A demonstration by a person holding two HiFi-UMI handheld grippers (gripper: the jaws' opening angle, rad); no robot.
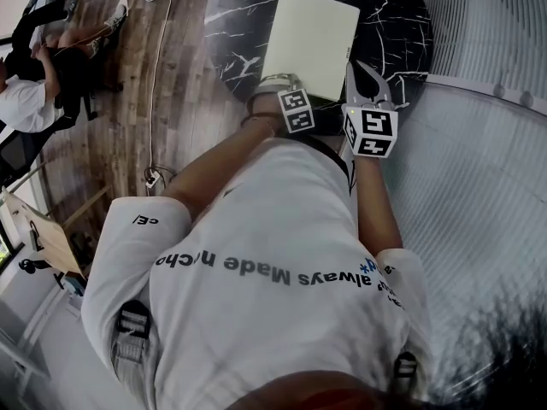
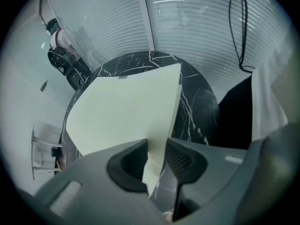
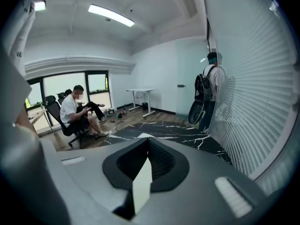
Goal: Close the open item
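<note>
Table point(image 1: 402, 24): one, round.
Book point(image 1: 309, 41): one, by the table's near edge.
Grippers: two, left point(image 2: 157, 161) and right point(image 3: 147, 161), two jaws apiece.
Marker cubes: two, one point(image 1: 296, 109) per gripper, the other point(image 1: 370, 132) at the right.
Seated person point(image 3: 72, 109): one plain to see; a second behind, too hidden to count.
Desk point(image 3: 139, 95): one.
Floor cable point(image 1: 155, 67): one.

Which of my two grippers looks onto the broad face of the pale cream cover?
The left gripper; the right gripper sees only a thin edge of the pale cream cover.
</note>
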